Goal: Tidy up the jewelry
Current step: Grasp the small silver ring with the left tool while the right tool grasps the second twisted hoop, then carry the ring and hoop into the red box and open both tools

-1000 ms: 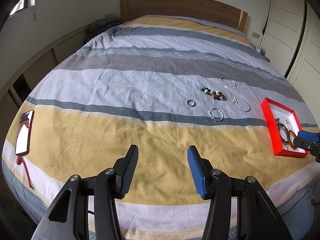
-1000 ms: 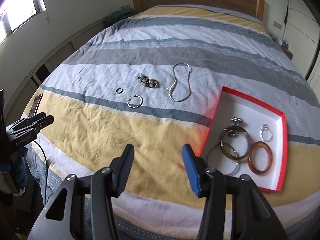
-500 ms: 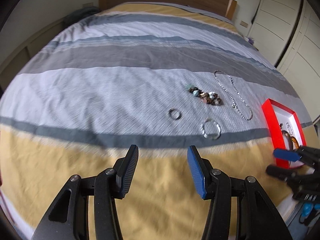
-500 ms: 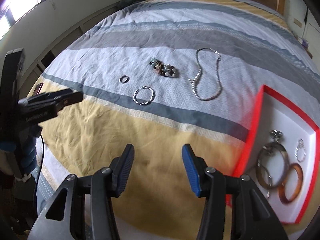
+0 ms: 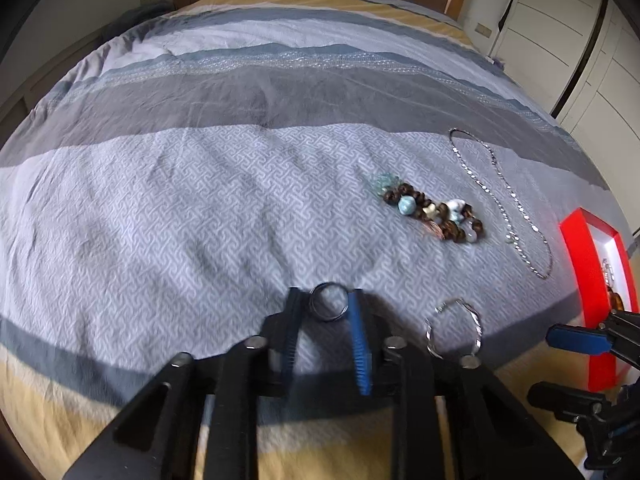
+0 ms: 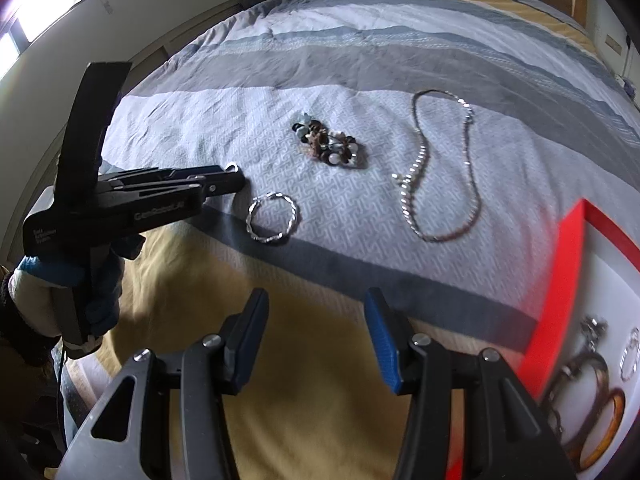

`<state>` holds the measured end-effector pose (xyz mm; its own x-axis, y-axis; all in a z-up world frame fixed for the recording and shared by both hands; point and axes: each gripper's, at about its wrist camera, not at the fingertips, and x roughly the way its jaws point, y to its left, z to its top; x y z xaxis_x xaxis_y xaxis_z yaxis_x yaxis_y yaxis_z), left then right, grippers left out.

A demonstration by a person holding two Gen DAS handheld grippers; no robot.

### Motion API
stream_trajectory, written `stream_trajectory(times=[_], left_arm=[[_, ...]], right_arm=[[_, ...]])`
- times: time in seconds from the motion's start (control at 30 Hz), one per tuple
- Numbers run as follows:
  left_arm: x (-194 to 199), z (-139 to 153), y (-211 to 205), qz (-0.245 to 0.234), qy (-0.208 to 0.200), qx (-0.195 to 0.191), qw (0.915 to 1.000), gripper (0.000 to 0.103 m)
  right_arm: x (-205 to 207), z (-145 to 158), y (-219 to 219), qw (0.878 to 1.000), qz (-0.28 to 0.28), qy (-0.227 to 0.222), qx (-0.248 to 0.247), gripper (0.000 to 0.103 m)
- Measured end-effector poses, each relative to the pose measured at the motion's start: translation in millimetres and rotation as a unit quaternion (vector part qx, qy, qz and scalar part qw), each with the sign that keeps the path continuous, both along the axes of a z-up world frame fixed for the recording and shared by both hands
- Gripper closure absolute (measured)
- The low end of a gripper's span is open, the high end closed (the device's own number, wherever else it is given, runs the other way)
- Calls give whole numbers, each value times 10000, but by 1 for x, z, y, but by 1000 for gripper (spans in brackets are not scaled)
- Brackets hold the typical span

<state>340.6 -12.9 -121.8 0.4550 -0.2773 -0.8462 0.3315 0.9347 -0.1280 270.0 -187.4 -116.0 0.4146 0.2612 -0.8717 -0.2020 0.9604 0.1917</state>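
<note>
A striped bedspread (image 5: 200, 208) covers the bed. On it, the left gripper (image 5: 326, 312) has its jaws drawn in on either side of a small silver ring (image 5: 329, 307), pinching it against the cloth. Just right lies a twisted silver bangle (image 5: 454, 332); farther off sit a beaded bracelet (image 5: 432, 212) and a silver chain necklace (image 5: 504, 200). The right gripper (image 6: 316, 336) hovers spread and empty near a red tray (image 6: 560, 300) holding bangles (image 6: 600, 420).
</note>
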Motion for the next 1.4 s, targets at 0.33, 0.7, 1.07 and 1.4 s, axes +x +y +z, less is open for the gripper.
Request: stream_trajectory(times=[0.33, 0.7, 1.07, 1.4], left_arm=[[-7, 1, 12, 5, -286, -92, 9995, 83], [-21, 17, 43, 313, -382, -225, 9985, 83], [-54, 55, 25, 204, -507, -266, 9981, 83], [-90, 87, -36, -258, -650, -439, 9966, 83]], right_arm=[[36, -15, 37, 9994, 325, -78, -22, 55], [46, -24, 54, 9984, 416, -107, -360, 65], [7, 27, 32, 9985, 174, -449, -249, 65], [-49, 69, -40, 9960, -447, -665, -407, 65]])
